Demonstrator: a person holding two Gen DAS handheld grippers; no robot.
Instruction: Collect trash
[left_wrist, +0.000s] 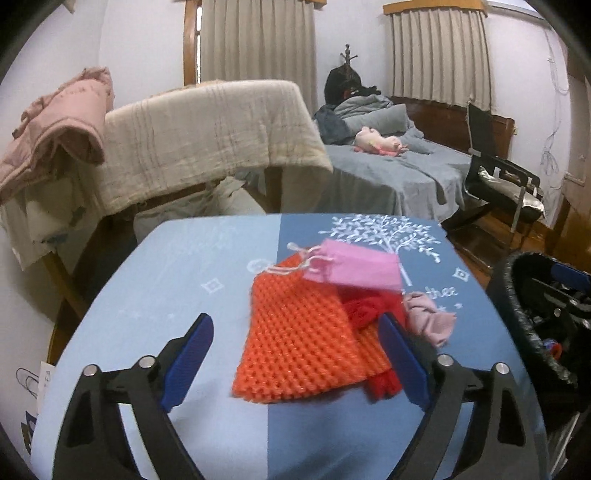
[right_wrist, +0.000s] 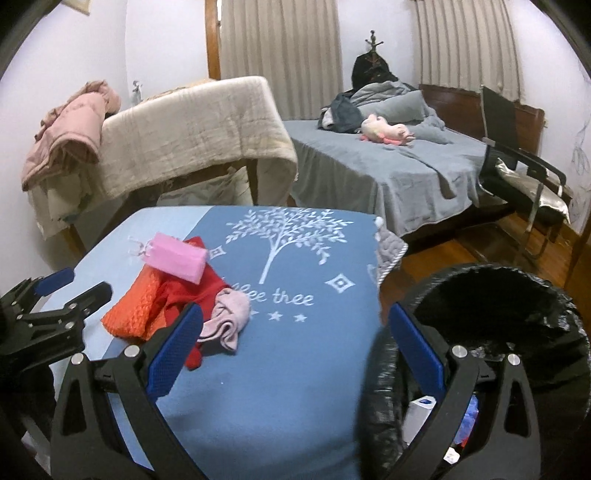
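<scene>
I am holding my left gripper (left_wrist: 295, 360) wide open and empty over the orange mesh (left_wrist: 295, 339), my right gripper (right_wrist: 295, 350) gaping empty beside the black-lined bin (right_wrist: 498, 314).

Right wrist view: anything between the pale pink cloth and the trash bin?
Only bare blue tablecloth with its white print lies between the pale pink cloth and the trash bin; the right wrist view shows it. The right gripper hangs open over that stretch.
</scene>
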